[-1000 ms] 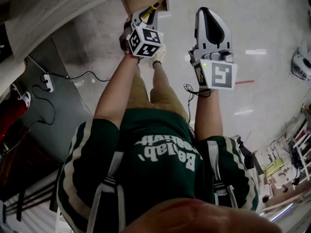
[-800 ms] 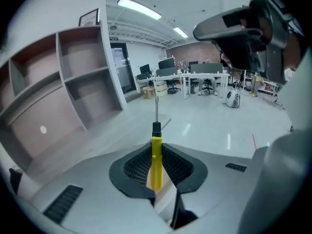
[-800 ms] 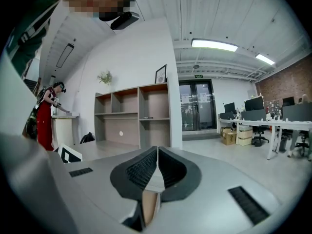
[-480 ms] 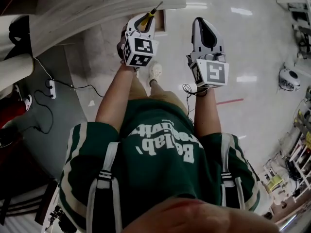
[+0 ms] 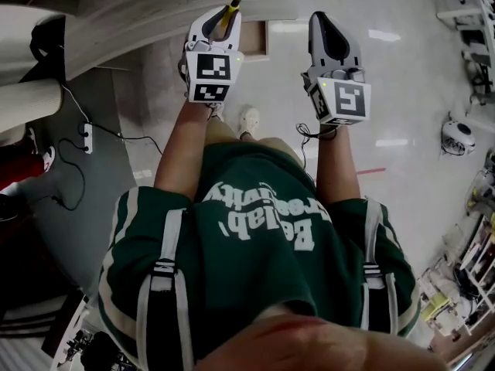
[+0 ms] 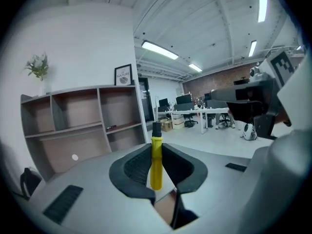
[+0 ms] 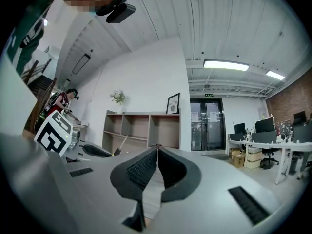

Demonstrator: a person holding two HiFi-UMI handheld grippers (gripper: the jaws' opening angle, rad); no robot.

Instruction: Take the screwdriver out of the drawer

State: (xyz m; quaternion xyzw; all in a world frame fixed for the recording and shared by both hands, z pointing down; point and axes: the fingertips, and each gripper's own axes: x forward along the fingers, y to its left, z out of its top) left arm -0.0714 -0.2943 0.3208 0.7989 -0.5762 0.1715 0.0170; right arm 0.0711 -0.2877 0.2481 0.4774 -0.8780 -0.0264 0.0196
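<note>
My left gripper [image 5: 224, 15] is shut on the screwdriver [image 5: 231, 10], a yellow-handled tool with a black collar and a thin shaft sticking out past the jaws. In the left gripper view the yellow handle [image 6: 156, 162] stands upright between the two black pads [image 6: 135, 167], raised and pointing into the room. My right gripper [image 5: 331, 28] is level beside it, a little to the right, its jaws closed together with nothing in them; the pads [image 7: 168, 167] meet at the tips. The open drawer [image 5: 257, 39] shows far below, past the left gripper.
A pale curved tabletop [image 5: 155, 6] sweeps across the upper left, above the floor. A power strip and cables [image 5: 85, 137] lie on the grey mat at left. Open shelving [image 6: 83, 126] stands ahead, with office desks [image 6: 204, 113] farther back right.
Both grippers have risen well above the drawer, the left one still gripping the screwdriver. The drawer now looks smaller and farther below; the right gripper stays shut and empty.
</note>
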